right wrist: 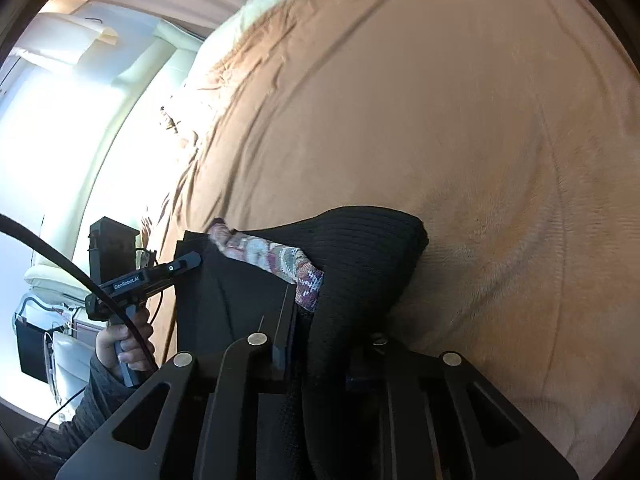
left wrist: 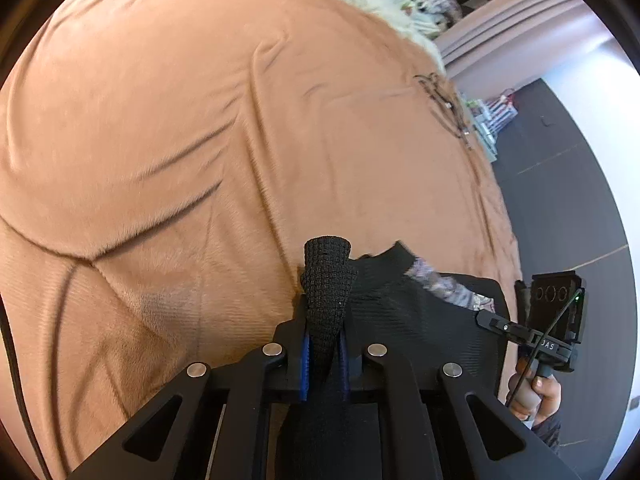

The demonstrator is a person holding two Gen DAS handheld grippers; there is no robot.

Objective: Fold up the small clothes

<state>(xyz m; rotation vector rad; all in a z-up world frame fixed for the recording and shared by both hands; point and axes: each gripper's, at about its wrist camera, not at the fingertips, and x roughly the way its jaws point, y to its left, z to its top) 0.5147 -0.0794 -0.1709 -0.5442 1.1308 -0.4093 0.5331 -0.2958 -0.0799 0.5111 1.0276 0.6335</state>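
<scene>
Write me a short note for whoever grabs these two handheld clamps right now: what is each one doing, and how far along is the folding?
Left gripper: jaws shut on a bunched edge of the black garment.
Right gripper: jaws shut on the same garment's other side.
The garment, with a patterned strip, lies on the tan blanket near its front edge.
Done: both sides gripped.
Left: no neat fold shows yet; lift, fold over, smooth, release.

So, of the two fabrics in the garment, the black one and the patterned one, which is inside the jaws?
The black knit fabric: both grippers' jaws are shut on it. The patterned strip, in red, grey and white, lies between the two grippers, in neither grip.
</scene>
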